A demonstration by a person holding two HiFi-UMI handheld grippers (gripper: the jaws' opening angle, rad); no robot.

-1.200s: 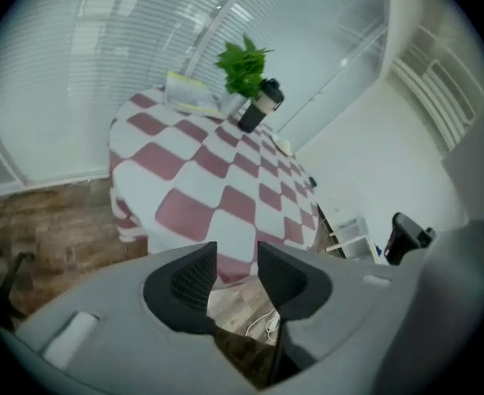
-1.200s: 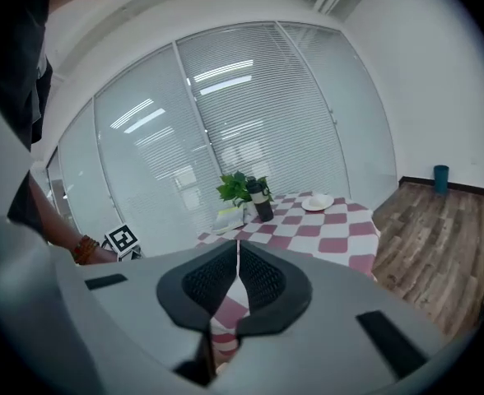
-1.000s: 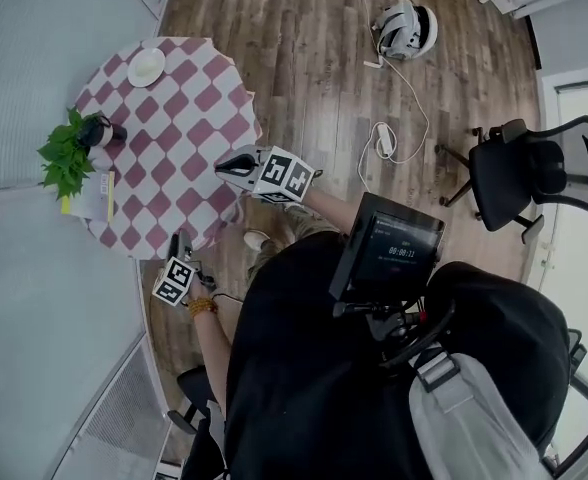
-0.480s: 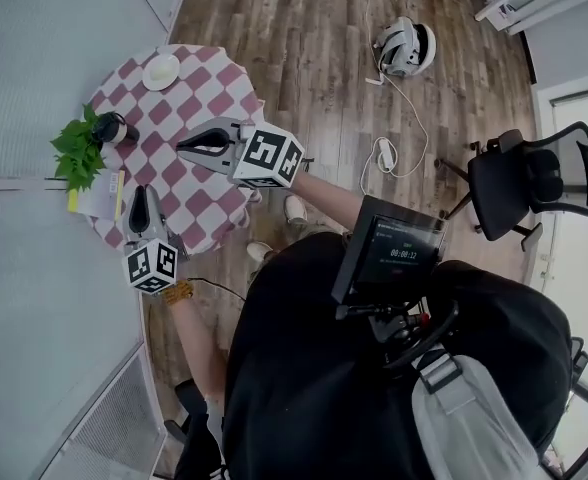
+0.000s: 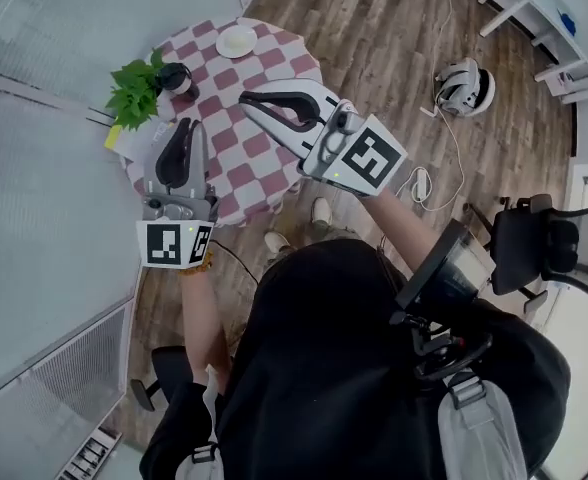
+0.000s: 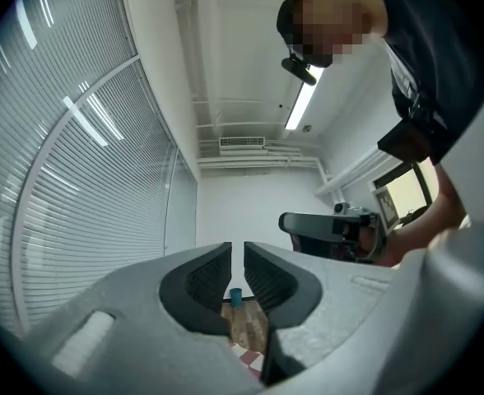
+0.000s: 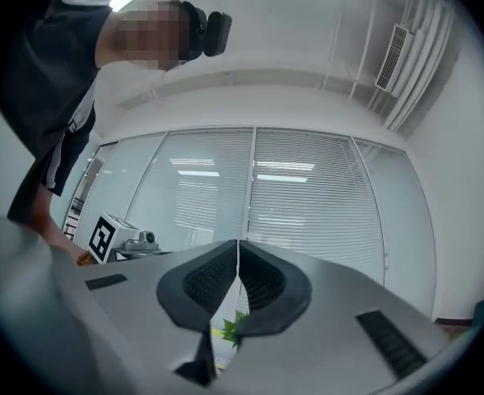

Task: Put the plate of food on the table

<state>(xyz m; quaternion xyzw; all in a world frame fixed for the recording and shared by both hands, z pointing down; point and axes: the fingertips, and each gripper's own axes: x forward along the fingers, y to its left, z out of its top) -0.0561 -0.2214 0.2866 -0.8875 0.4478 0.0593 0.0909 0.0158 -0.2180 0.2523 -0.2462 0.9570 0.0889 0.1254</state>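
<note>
Small round white plate (image 5: 237, 41), lying flat near the far edge of a round table (image 5: 229, 118) covered in a pink-and-white checked cloth, plate's contents too small to tell

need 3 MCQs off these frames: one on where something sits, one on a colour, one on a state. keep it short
1. Where is the white plate?
A. on a shelf
B. on the tablecloth, near its far edge
C. in a sink

2. The tablecloth's checks are:
A. pink and white
B. blue and yellow
C. all black

3. The right gripper has its jaws:
A. wide apart
B. clamped on a bottle
C. together, with nothing between them

Key:
1 B: the head view shows the plate lying on the cloth at the side away from the person.
2 A: the head view shows pink squares alternating with white ones.
3 C: the right gripper view shows the jaw tips meeting, with nothing caught between them.
</note>
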